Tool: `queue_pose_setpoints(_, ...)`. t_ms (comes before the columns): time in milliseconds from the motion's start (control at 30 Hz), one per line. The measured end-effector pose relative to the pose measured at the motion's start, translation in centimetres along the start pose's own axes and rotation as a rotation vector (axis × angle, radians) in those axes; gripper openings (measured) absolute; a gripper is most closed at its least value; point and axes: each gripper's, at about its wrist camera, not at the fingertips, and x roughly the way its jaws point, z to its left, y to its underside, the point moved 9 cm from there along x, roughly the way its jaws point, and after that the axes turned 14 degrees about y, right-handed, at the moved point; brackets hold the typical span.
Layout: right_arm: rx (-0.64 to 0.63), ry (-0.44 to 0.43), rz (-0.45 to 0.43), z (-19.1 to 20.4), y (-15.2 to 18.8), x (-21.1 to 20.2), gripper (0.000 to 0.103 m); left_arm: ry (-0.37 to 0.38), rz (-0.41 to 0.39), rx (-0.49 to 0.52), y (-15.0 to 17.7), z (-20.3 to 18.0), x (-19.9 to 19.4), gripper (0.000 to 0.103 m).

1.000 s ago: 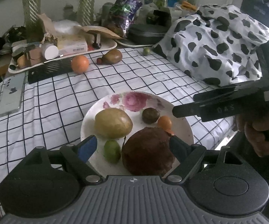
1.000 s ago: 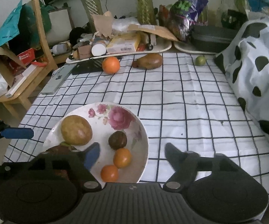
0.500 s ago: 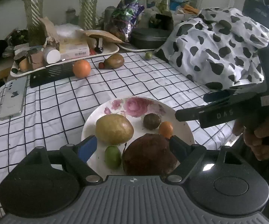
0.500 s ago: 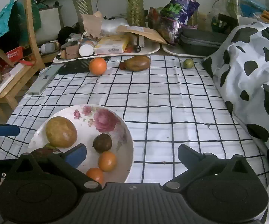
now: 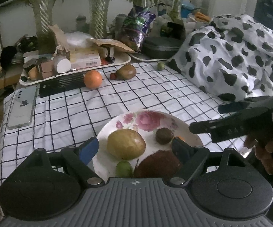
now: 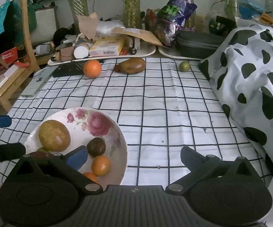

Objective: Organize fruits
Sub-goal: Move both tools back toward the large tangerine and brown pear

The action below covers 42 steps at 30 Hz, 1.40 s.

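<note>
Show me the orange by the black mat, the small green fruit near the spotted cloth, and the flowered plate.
orange (image 6: 92, 68), right wrist view, middle of its skin.
small green fruit (image 6: 184, 66), right wrist view, its centre.
flowered plate (image 6: 98, 123), right wrist view, painted rose inside.

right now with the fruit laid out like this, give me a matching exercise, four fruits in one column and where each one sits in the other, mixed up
Column 1:
1. big orange
2. small green fruit
3. large yellow-brown fruit
4. brown pear-shaped fruit

Column 2:
A. in the floral bowl
B. on the cloth at the far edge, nearest the spotted fabric
C. on the cloth beside the black grille
D. on the cloth between the other two loose fruits

Pairs: 1-C, 2-B, 3-A, 4-D
</note>
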Motion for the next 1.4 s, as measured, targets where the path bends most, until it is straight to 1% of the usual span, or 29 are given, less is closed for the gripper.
queue_pose_setpoints(267,-0.012,0.032,-0.014,-0.2,-0.6,0.8,0.103,-0.038,0.003,0.023,-1.2,1.2,1.0,0.084)
queue_pose_setpoints(567,-0.015,0.062,-0.023,-0.6,-1.8,2.3,0.103,-0.059,0.004,0.060,-3.2,2.6,2.6,0.084)
queue_pose_setpoints(767,-0.024,0.066,-0.016,-0.5,-2.9,3.9,0.103,-0.076,0.003,0.050,-4.2,4.2,3.5,0.084)
queue_pose_setpoints(1133,-0.089,0.082,-0.031,0.5,-5.0,6.5,0.103,-0.122,0.005,0.079,-6.2,6.9,5.3,0.084)
queue_pose_setpoints(1400,-0.105,0.084,-0.026,0.8,-6.6,8.8,0.103,-0.109,-0.007,0.086,-7.9,8.3,6.9,0.084)
